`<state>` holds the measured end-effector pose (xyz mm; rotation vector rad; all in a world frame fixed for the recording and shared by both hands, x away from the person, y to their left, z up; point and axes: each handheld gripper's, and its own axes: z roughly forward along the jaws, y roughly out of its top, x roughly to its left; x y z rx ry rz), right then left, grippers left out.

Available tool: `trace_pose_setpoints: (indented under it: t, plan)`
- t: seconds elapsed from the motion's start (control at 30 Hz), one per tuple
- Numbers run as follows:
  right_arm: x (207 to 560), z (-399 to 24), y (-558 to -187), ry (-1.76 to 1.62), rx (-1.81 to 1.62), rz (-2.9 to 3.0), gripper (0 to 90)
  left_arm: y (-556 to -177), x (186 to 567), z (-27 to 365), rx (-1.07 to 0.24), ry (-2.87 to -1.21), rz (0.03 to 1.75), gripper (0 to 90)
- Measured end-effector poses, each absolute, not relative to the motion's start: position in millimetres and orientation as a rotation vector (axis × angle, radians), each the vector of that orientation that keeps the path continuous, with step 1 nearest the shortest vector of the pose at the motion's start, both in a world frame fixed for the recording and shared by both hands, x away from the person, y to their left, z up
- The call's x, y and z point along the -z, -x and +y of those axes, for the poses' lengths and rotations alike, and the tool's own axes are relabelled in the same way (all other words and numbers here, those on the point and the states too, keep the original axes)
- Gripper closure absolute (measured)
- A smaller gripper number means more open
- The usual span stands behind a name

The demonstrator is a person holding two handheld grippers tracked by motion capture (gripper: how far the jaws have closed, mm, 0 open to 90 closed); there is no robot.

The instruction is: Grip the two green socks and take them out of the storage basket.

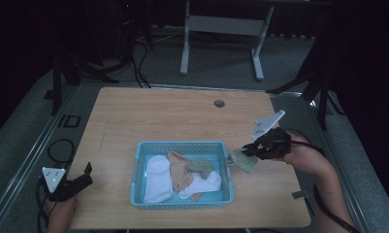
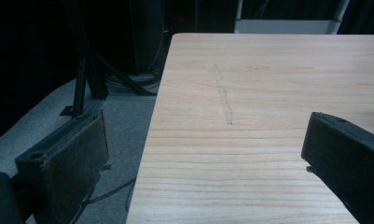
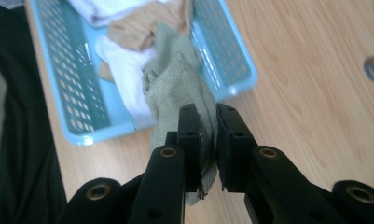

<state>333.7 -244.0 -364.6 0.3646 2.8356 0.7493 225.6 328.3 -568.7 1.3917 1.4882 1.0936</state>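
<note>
Beside blue basket (image 1: 182,201), right tongs (image 1: 241,153) pinching green sock (image 1: 245,161)

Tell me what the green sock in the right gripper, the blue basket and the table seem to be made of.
Green sock: knitted fabric, matte; fine ribbed weave shows, and it drapes limp from the right gripper.
Blue basket: likely moulded plastic, smooth, with slotted walls.
Table: wood or wood-look laminate, light grain lines, low sheen.

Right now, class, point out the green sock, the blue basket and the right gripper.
green sock (image 3: 175,81), right gripper view, on its knitted middle.
blue basket (image 1: 182,201), high view, on its near wall.
right gripper (image 3: 216,140), right gripper view, midway between its fingertips.
</note>
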Motion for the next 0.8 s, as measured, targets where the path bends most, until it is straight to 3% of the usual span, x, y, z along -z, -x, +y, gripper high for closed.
trace_pose_setpoints:
  t: [0.8]
  plan:
    - [448.4,-308.7,-326.6,-0.633,-0.778,2.892,80.6,-225.5,568.7,328.5,-1.092,-1.394,1.490,0.4]
